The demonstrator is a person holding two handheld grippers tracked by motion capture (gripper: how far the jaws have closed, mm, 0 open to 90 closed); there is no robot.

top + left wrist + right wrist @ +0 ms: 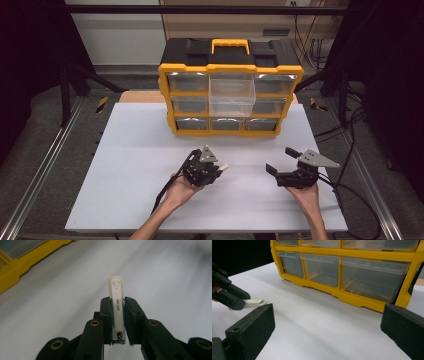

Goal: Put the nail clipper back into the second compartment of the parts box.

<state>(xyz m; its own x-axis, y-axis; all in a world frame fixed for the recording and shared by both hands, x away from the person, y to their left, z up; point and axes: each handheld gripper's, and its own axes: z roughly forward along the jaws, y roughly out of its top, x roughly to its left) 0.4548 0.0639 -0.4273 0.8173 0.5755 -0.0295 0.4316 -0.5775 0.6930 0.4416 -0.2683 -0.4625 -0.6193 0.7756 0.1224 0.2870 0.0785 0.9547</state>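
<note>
A cream nail clipper (pixel 116 307) with a small picture near its tip is clamped between the pads of my left gripper (pixel 117 311), which is shut on it. From above, that left gripper (pixel 214 169) hovers over the white table in front of the cabinet, and the nail clipper (pixel 224 167) sticks out to the right. My right gripper (pixel 280 160) stands open and holds nothing, to the right of the left one. In the right gripper view the nail clipper (pixel 255 301) pokes out of the left gripper's fingers (pixel 230 300) at the far left.
A yellow and black drawer cabinet (pixel 230 87) with clear drawers stands at the back of the white table (pixel 130 175). Its top middle drawer (pixel 232 95) is pulled out. Cables trail off the table's right side.
</note>
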